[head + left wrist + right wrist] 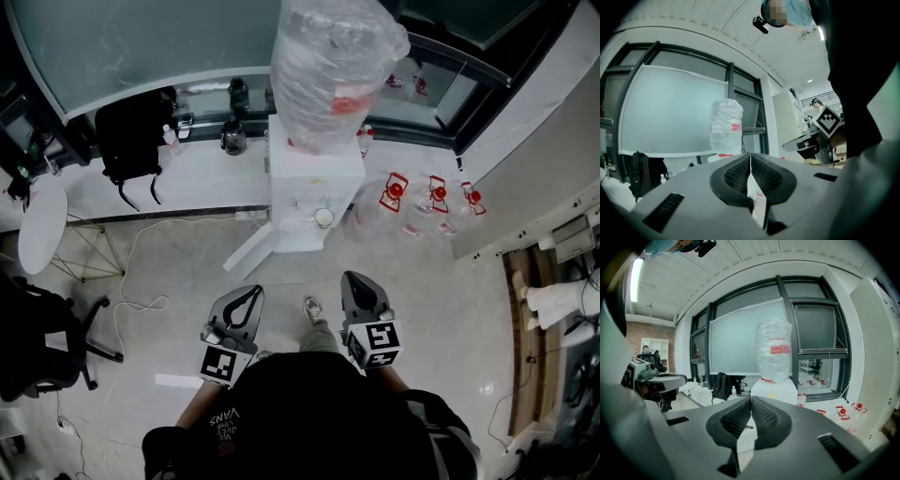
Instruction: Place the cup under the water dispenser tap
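Observation:
The white water dispenser (314,183) stands against the window ledge, with a plastic-wrapped bottle (333,66) on top. A small pale cup (324,217) sits upright in its front recess, below the taps. Both grippers hang back from it over the floor, empty. My left gripper (254,292) is at lower left and my right gripper (357,278) at lower right, both pointing toward the dispenser. In the left gripper view, the left gripper (750,161) has its pads pressed together, with the wrapped bottle (726,125) beyond. In the right gripper view, the right gripper (751,404) is likewise shut, facing the dispenser (776,386).
A black backpack (131,131) and small bottles sit on the ledge left of the dispenser. Several empty jugs with red caps (431,199) lie to its right. A round white table (42,225), an office chair (42,337) and a floor cable (141,272) are at left.

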Demonstrator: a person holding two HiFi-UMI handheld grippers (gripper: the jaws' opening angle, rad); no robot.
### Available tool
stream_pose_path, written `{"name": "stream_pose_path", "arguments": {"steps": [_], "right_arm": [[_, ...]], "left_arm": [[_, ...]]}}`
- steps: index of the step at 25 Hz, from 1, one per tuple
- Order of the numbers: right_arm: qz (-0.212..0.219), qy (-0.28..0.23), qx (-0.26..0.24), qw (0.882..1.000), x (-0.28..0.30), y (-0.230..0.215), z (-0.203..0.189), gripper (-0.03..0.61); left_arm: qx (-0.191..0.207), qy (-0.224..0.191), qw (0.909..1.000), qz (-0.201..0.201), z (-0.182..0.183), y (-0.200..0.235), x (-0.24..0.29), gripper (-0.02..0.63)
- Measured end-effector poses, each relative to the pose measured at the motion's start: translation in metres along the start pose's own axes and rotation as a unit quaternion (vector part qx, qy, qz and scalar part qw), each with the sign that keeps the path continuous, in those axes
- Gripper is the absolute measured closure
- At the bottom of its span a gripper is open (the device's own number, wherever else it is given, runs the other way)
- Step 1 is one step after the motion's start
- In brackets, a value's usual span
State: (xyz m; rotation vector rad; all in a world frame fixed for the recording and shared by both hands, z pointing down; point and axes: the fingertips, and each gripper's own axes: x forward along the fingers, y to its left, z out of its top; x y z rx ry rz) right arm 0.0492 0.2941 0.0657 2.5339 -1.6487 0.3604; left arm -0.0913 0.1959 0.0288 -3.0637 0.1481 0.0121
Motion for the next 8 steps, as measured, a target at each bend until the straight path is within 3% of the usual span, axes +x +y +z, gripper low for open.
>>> {"name": "stream_pose_path", "arguments": {"steps": [8], "right_arm": [[0.003,-0.001,0.003,1.000,0.0042,0.0025,0.0006,0.535]], "left_arm": [[0.009,0.002,1.0000,0.002,-0.0002,0.0033,-0.0012,0.594]]}}
